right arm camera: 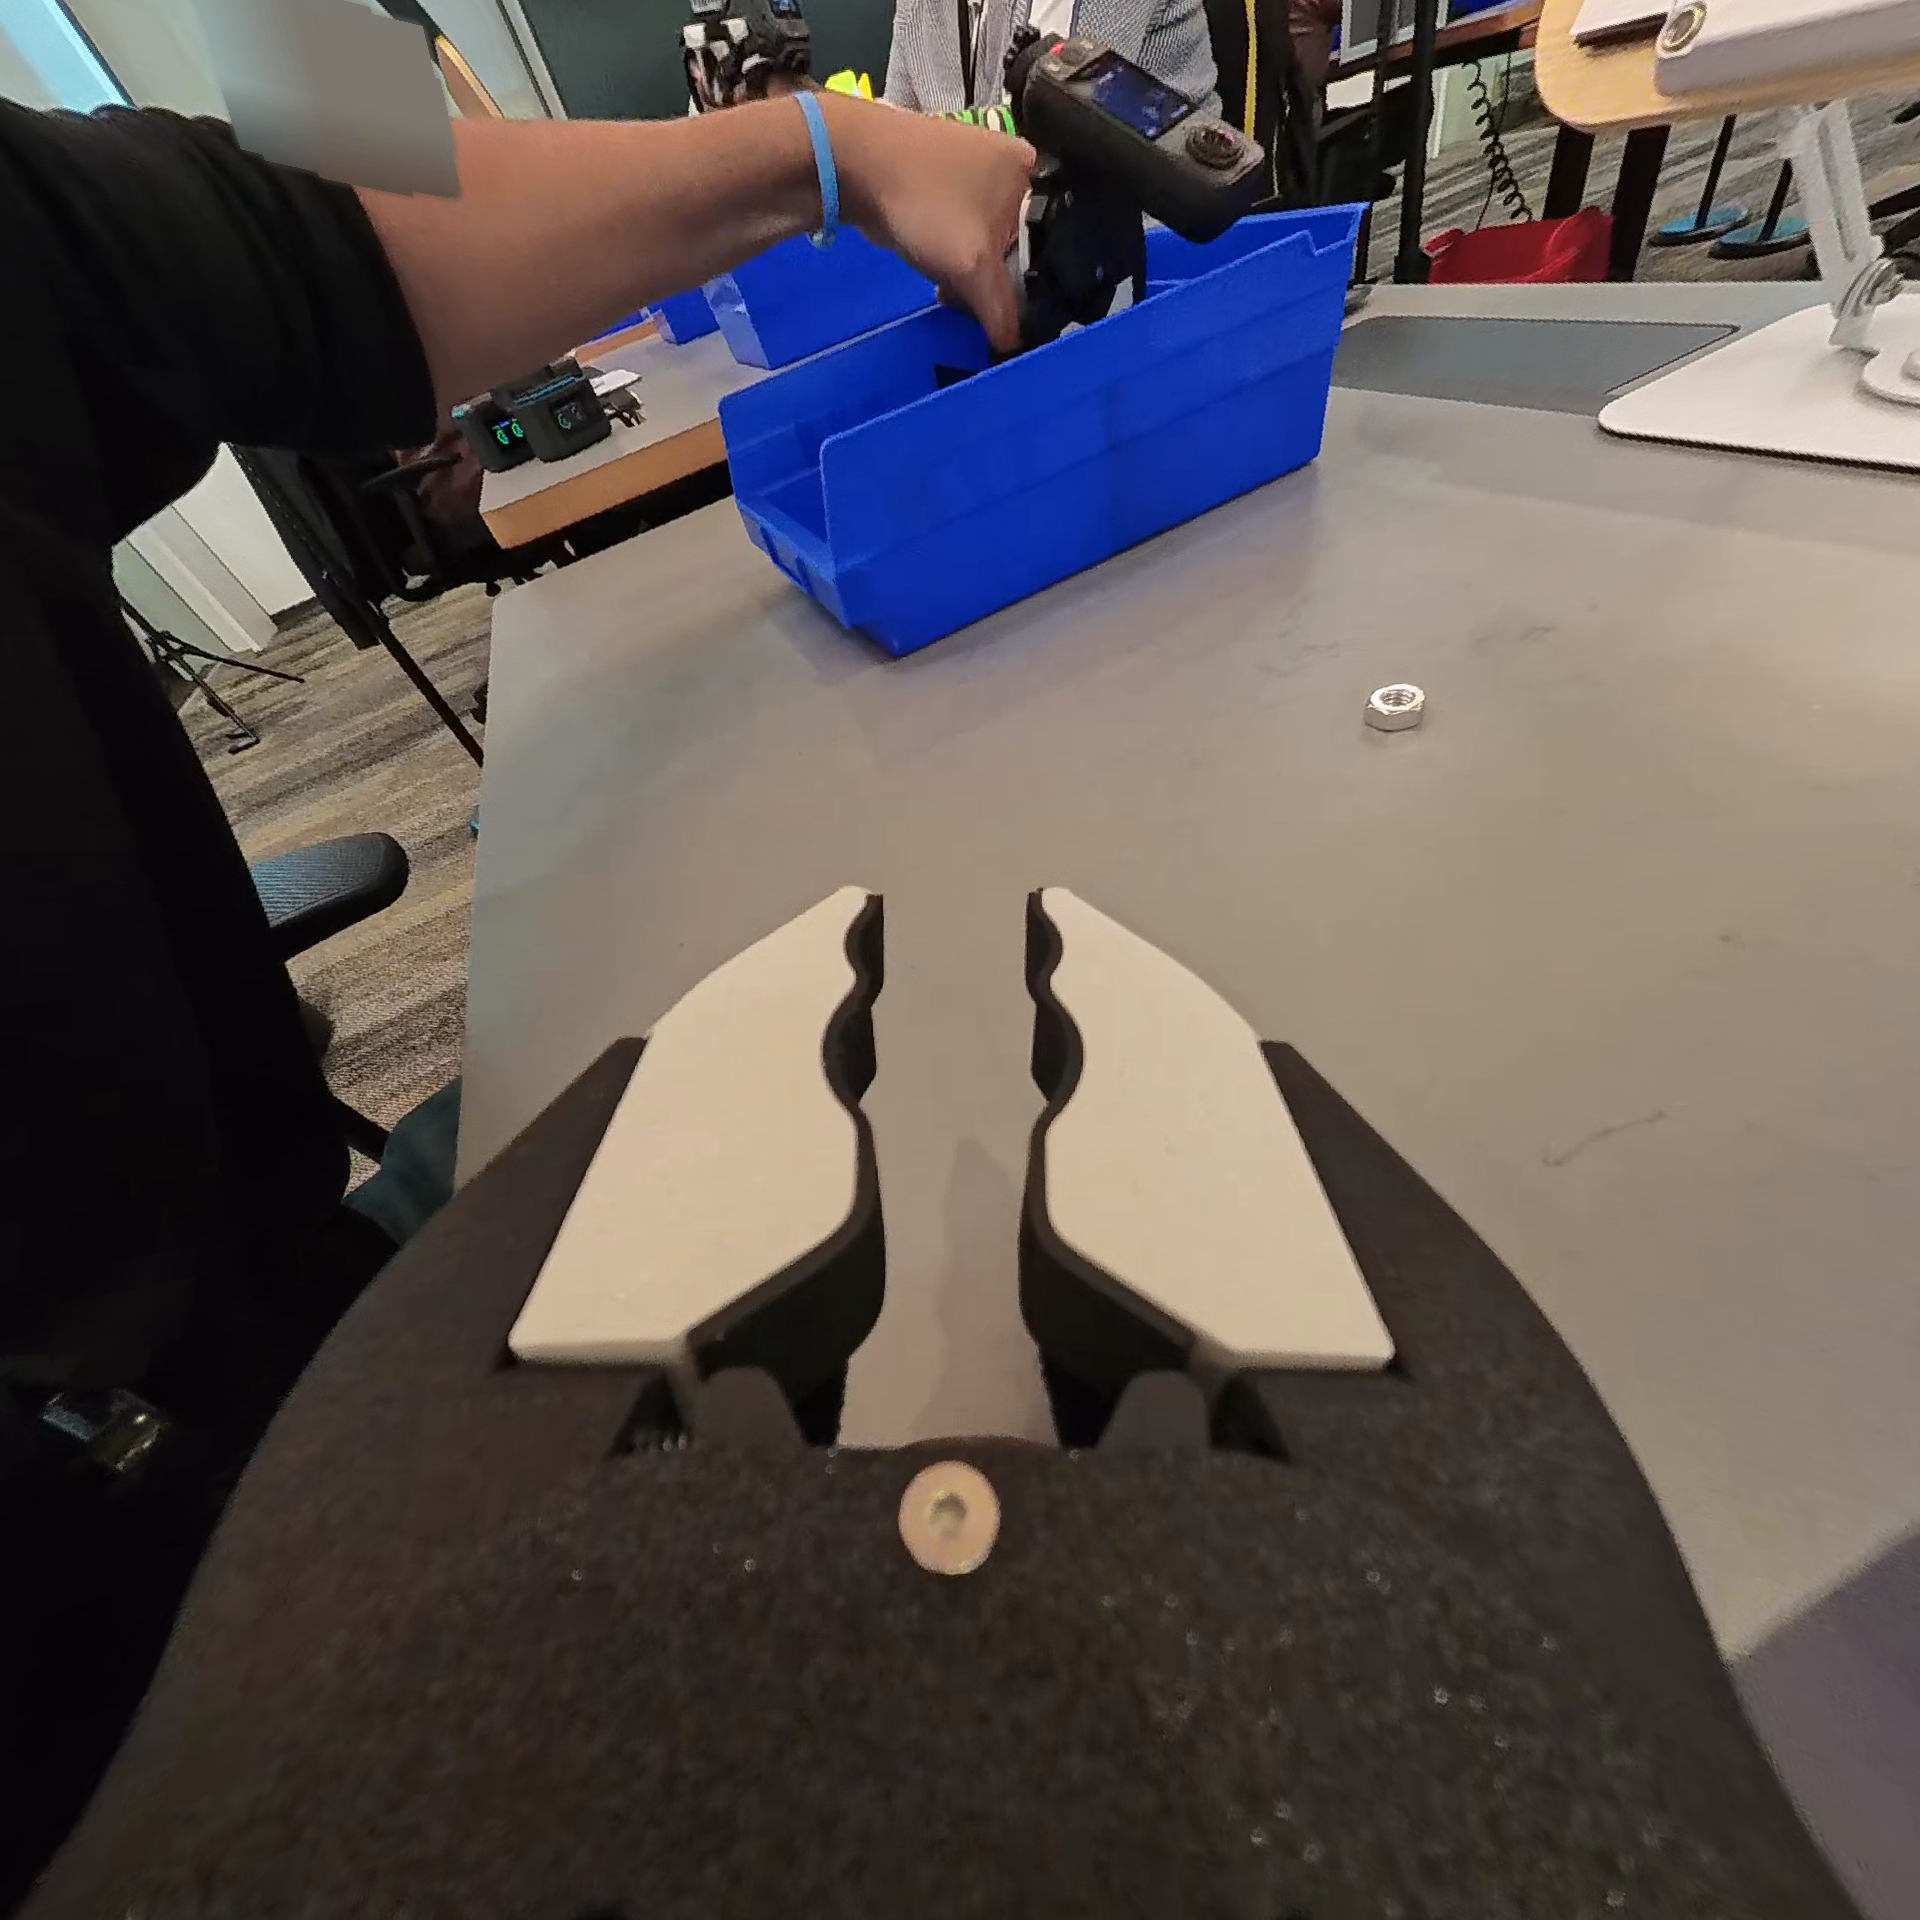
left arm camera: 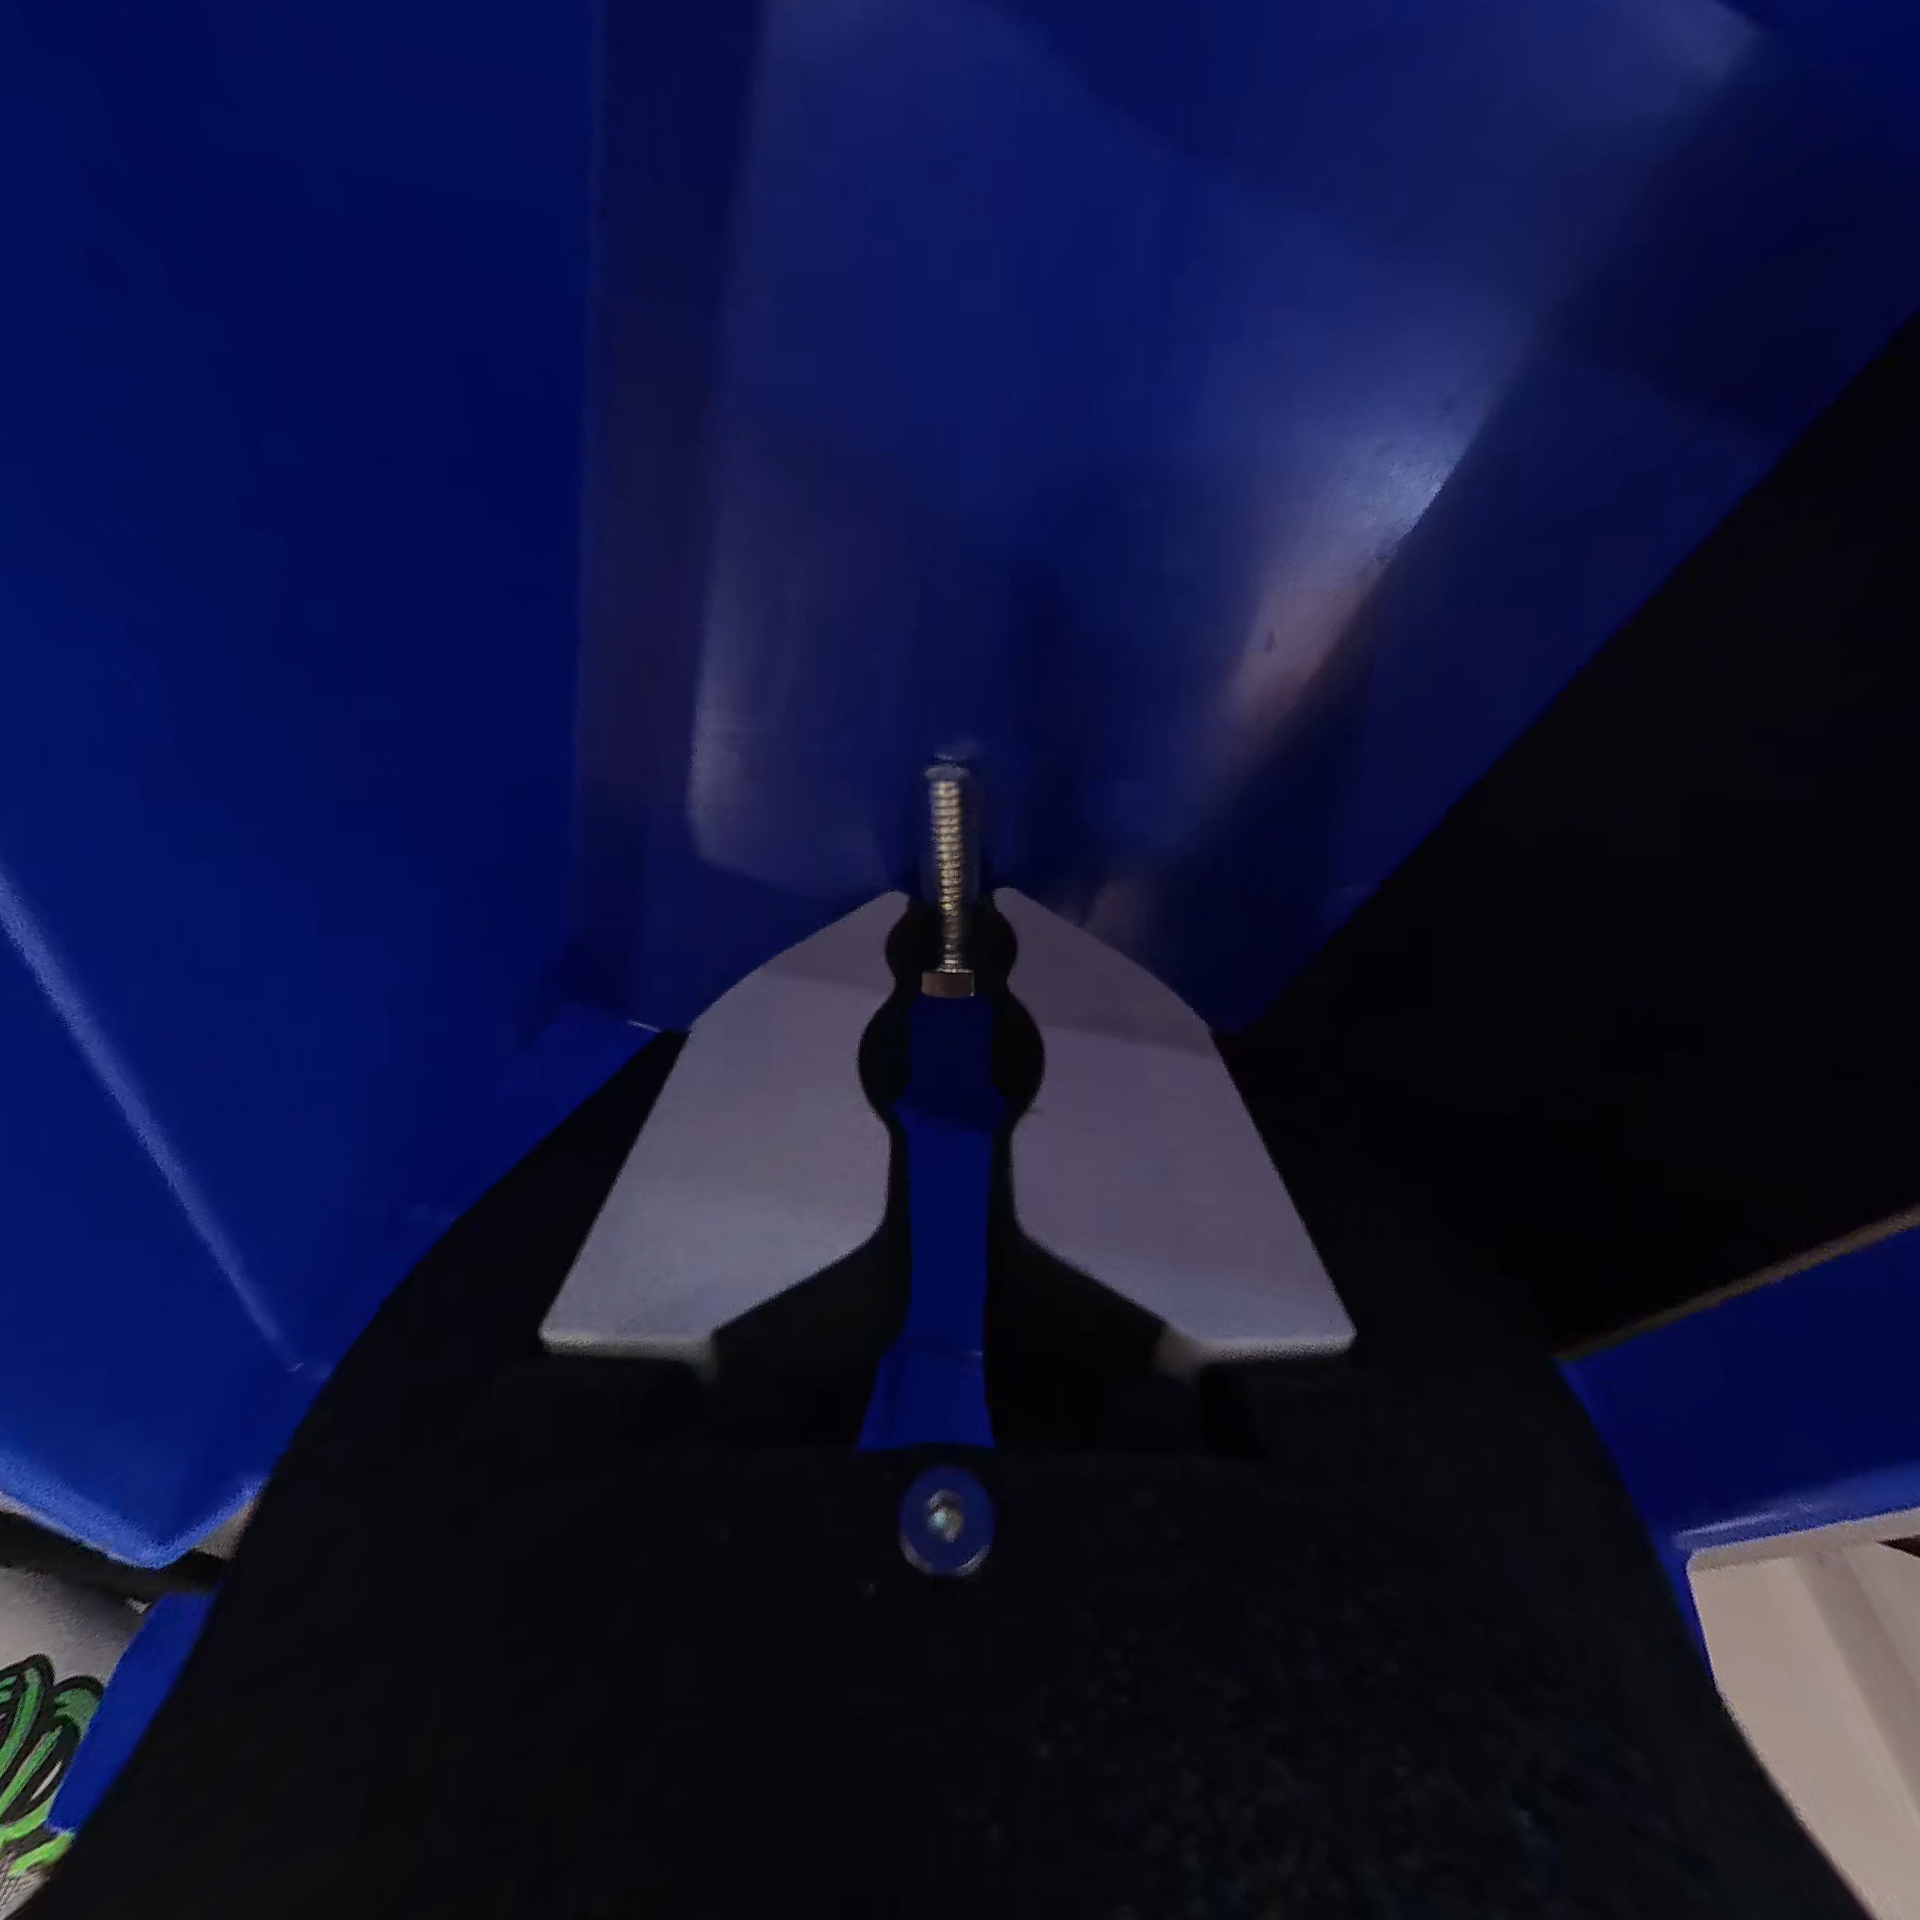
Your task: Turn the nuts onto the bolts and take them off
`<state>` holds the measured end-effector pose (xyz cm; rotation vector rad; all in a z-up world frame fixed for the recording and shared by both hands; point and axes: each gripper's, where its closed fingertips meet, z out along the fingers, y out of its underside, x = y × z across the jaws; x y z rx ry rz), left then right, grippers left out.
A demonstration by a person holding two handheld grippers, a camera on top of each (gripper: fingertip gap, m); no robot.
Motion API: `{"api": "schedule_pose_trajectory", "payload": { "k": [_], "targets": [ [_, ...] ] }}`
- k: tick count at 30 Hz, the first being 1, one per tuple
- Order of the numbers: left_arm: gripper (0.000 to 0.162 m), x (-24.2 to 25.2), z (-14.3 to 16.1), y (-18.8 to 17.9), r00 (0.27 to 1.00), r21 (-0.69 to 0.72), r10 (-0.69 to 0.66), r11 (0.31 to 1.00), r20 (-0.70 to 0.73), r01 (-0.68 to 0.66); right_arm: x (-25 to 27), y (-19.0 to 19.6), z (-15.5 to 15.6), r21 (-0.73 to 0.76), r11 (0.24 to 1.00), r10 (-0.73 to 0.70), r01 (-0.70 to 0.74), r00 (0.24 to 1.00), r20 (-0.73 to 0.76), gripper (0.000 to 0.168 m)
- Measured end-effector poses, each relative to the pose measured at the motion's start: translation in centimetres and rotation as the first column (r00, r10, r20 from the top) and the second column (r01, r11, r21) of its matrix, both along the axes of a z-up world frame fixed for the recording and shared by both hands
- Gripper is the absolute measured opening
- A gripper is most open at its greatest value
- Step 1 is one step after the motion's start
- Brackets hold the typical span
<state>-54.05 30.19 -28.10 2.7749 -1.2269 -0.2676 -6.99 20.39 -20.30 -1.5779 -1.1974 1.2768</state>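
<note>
The left gripper point(left arm camera: 951, 914) is down inside the blue plastic bin point(left arm camera: 416, 520), its fingers drawn almost together on a silver hex-head bolt point(left arm camera: 948, 883), whose threaded shank points away from the camera towards the bin's far wall. In the right wrist view the right gripper point(right arm camera: 954, 909) hovers over the grey table point(right arm camera: 1558, 935) with its fingers parted and nothing between them. A silver hex nut point(right arm camera: 1394, 709) lies on the table, far right of it, well apart from the bin.
</note>
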Motion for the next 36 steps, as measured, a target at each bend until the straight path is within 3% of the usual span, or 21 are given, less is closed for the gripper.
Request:
{"api": "schedule_pose_trajectory", "payload": {
  "k": [3,5,7,9,11,14,17,19,22,25,28,31,34,36],
  "targets": [
    [0.009,0.3,0.9,0.4,0.999,0.059,0.021,0.998,0.034,-0.023,0.1,-0.2,0.1,0.015,1.0,0.0,0.0,1.0,0.004,0.026],
    [0.009,1.1,3.0,1.0,0.992,0.152,0.051,0.986,0.112,-0.068,0.1,-0.4,0.3,0.02,1.0,0.001,-0.001,1.0,-0.002,0.026],
    [0.009,2.5,6.2,1.3,0.97,0.255,0.069,0.958,0.234,-0.13,-0.1,-0.7,0.3,0.021,1.0,0.007,-0.007,1.0,-0.003,0.026],
    [0.009,5.7,9.9,0.9,0.89,0.322,0.058,0.92,0.452,-0.224,-0.5,-0.6,0.7,0.033,0.999,0.014,-0.013,1.0,-0.01,0.025],
    [0.008,10.4,14.1,-0.1,0.738,0.367,-0.031,0.881,0.674,-0.299,-1.3,-0.3,1.7,0.05,0.998,0.042,-0.041,0.998,-0.038,0.025],
    [0.008,18.6,19.3,-3.0,0.392,0.355,-0.201,0.857,0.898,-0.374,-3.6,1.0,3.9,0.036,0.995,0.098,-0.095,0.991,-0.09,0.031],
    [0.008,26.1,21.3,-6.3,0.103,0.31,-0.294,0.875,0.95,-0.371,-6.1,2.5,7.7,-0.044,0.987,0.144,-0.157,0.966,-0.213,0.034],
    [0.008,30.7,20.9,-8.3,-0.005,0.282,-0.3,0.903,0.954,-0.325,-7.4,3.1,10.3,-0.12,0.966,0.186,-0.23,0.935,-0.301,0.042],
    [0.008,36.0,18.7,-10.2,-0.037,0.281,-0.301,0.922,0.953,-0.266,-8.7,2.1,12.0,-0.187,0.905,0.311,-0.381,0.895,-0.319,0.041],
    [0.008,39.2,18.0,-11.4,-0.118,0.246,-0.281,0.938,0.952,-0.245,-8.7,0.2,12.1,-0.176,0.867,0.406,-0.467,0.865,-0.295,0.035],
    [0.008,40.6,16.8,-12.0,-0.075,0.239,-0.26,0.948,0.963,-0.21,-8.3,-1.8,11.5,-0.187,0.829,0.473,-0.528,0.839,-0.27,0.033],
    [0.008,40.8,17.0,-12.3,-0.11,0.231,-0.259,0.949,0.96,-0.215,-8.0,-2.4,11.1,-0.195,0.825,0.48,-0.53,0.84,-0.253,0.025],
    [0.008,40.9,16.6,-12.4,-0.098,0.239,-0.264,0.948,0.96,-0.21,-8.3,-2.5,10.3,-0.203,0.828,0.48,-0.523,0.848,-0.224,0.01],
    [0.008,41.0,16.3,-12.4,-0.089,0.239,-0.262,0.948,0.961,-0.208,-8.4,-2.6,10.1,-0.204,0.828,0.478,-0.523,0.847,-0.232,0.009]
  ]
}}
